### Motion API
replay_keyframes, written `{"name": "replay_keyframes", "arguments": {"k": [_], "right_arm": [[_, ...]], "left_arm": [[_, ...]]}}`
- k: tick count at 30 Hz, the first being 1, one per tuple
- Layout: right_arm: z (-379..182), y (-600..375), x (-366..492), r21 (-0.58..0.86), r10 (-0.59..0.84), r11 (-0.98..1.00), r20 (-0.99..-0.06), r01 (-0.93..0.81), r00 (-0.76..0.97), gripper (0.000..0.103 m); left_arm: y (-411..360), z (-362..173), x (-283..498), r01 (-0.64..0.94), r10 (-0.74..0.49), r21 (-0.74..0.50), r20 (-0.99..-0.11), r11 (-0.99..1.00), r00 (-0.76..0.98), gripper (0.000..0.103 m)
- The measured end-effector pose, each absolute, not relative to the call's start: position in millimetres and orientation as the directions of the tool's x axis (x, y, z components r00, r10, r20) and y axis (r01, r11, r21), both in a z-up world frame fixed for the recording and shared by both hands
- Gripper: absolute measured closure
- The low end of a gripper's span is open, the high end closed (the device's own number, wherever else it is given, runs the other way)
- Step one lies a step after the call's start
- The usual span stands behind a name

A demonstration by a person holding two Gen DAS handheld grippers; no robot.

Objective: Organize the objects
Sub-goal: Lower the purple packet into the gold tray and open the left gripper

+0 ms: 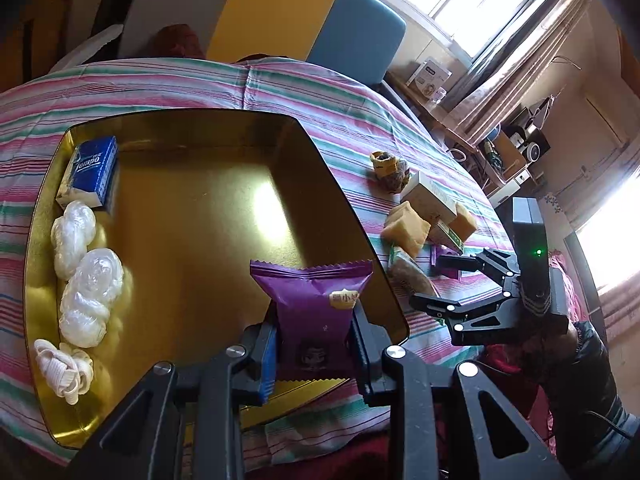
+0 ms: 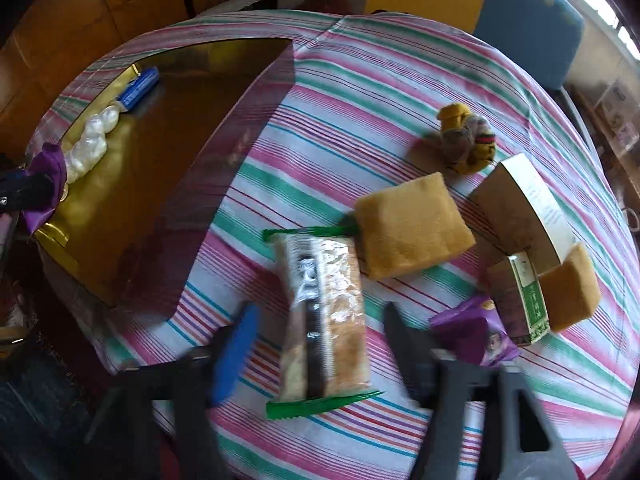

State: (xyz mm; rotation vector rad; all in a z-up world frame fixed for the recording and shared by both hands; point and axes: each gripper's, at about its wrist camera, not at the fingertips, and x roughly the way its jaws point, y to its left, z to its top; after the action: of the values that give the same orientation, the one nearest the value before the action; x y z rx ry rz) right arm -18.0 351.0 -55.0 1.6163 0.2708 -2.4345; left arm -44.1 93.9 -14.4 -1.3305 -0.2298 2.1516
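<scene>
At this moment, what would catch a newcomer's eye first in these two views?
The purple snack packet clamped in the left hand-held gripper over the gold tray. The right hand-held gripper stands open over a green-edged wrapped bar on the striped cloth, beside a yellow sponge.

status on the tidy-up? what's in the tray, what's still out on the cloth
Done: a blue tissue pack, two white bundles and a white cord line the gold tray. In hand: left gripper holds a purple packet over the tray; right gripper straddles a green-ended snack pack, jaws open. Left: two sponges, two boxes, a sock ball, another purple packet.
</scene>
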Motion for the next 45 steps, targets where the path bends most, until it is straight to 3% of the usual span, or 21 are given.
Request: {"name": "replay_keyframes", "arguments": {"k": [4,12,16,18,20,22,34,45], "right_arm": [[-59.2,355.9,-22.9,-0.040,-0.064,-0.966,-0.919,0.254,-0.388,0.018],[-57.6,371.3,-32.2,0.120,-0.212,-0.961,-0.899,0.249,-0.384,0.015],[-72.8,387.2,-42.2,0.217,-0.272,-0.958,-0.899,0.190,-0.345,0.035],[-77.7,388.8,-44.1,0.213,-0.265,-0.959,-0.906,0.186,-0.329,0.045],[-79.0,384.0,-46.6,0.187,-0.249,-0.960,-0.910,0.207,-0.332,0.062],[-80.1,378.2,-45.6,0.149,-0.219,-0.964,-0.915,0.221,-0.338,0.067],[-80.7,367.1,-39.9,0.084,-0.171,-0.964,-0.922,0.251,-0.348,0.067],[-79.0,366.6,-39.5,0.065,-0.160,-0.962,-0.921,0.265,-0.355,0.067]], "left_arm": [[95.3,-16.0,-42.7,-0.393,0.557,-0.427,-0.764,-0.814,-0.325,0.073],[92.1,-21.0,-42.9,-0.381,0.541,-0.417,-0.777,-0.825,-0.322,0.073],[89.9,-22.8,-43.4,-0.365,0.531,-0.415,-0.784,-0.833,-0.322,0.073],[87.9,-22.9,-44.0,-0.360,0.528,-0.414,-0.785,-0.836,-0.324,0.073],[85.9,-23.3,-45.7,-0.351,0.527,-0.416,-0.784,-0.839,-0.328,0.073],[84.7,-23.9,-47.0,-0.345,0.522,-0.414,-0.787,-0.842,-0.330,0.073],[56.8,-16.9,-80.3,-0.287,0.474,-0.386,-0.792,-0.877,-0.385,0.073],[54.5,-34.0,-185.9,-0.285,0.336,-0.235,-0.857,-0.929,-0.391,0.073]]}}
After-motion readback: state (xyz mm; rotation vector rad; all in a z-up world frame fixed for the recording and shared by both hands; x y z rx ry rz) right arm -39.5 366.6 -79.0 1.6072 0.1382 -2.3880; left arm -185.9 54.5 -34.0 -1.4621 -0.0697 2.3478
